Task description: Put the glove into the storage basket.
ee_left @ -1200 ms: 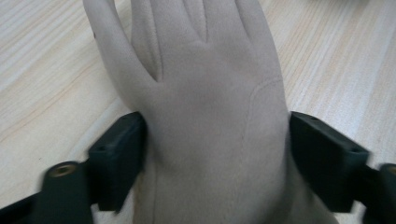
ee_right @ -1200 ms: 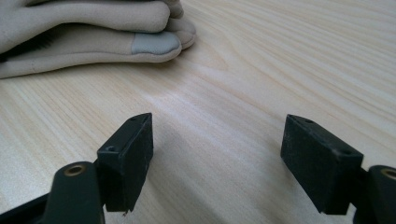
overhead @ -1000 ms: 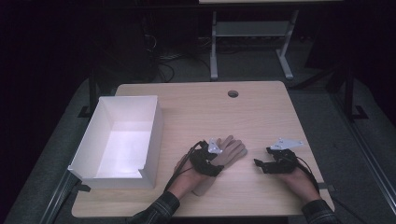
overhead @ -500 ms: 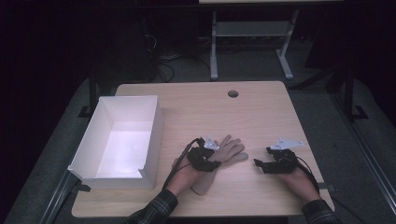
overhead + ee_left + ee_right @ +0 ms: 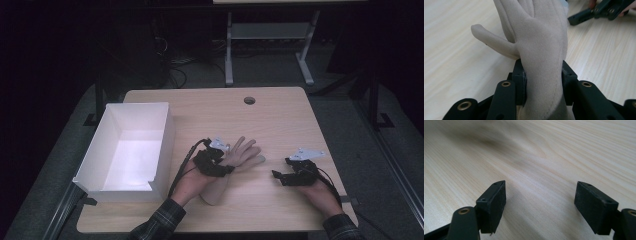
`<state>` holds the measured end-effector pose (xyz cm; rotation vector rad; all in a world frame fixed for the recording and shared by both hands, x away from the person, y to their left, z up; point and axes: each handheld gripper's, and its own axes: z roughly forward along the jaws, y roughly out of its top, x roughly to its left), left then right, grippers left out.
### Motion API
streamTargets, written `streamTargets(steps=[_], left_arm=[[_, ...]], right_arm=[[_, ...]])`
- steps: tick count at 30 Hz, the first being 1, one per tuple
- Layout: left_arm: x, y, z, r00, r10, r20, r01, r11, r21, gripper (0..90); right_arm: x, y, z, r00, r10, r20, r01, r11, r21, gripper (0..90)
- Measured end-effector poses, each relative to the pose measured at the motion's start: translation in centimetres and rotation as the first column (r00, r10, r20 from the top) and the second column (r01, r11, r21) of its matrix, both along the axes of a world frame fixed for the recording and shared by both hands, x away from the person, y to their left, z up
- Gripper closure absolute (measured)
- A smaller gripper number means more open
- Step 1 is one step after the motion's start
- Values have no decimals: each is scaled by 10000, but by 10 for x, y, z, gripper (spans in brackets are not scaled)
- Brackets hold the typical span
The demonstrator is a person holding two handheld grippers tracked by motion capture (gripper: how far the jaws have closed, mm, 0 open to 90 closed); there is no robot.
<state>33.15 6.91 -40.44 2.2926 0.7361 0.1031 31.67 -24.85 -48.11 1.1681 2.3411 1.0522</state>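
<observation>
1. The white box [image 5: 131, 150] sits at the left of the high view, empty as far as the frame shows.
2. Just right of it, the left tongs [image 5: 226, 159] have just been closing and now clamp the beige glove [image 5: 239, 156] at its wrist; against a second ago, the glove's cuff is coming off the bench [image 5: 280, 120] at centre frame. The pick-up looks secured; the box is the likely destination.
3. At lower right, the right tongs [image 5: 278, 176] rest apart, holding nothing.

Left gripper [image 5: 227, 159] closed on glove [image 5: 242, 154], lifting it.
</observation>
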Motion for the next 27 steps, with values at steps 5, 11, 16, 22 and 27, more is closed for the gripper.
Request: streamTargets(steps=[5, 11, 16, 22, 27], left_arm=[[2, 8, 22, 9996, 271, 41, -270, 9995, -148, 650], [2, 19, 50, 9988, 413, 265, -412, 9991, -43, 649], [5, 31, 72, 9968, 585, 554, -584, 9983, -45, 649], [7, 53, 95, 9933, 864, 770, -858, 9962, -116, 649], [8, 74, 109, 9871, 1314, 918, -1301, 9913, -194, 648]], right_arm=[[0, 0, 0, 10000, 13, 3, -13, 10000, 7, 251], [0, 0, 0, 10000, 20, 2, -20, 10000, 19, 251], [0, 0, 0, 10000, 12, -5, -12, 10000, 32, 251], [0, 0, 0, 10000, 12, -2, -12, 10000, 21, 251], [0, 0, 0, 10000, 21, 4, -21, 10000, 22, 252]])
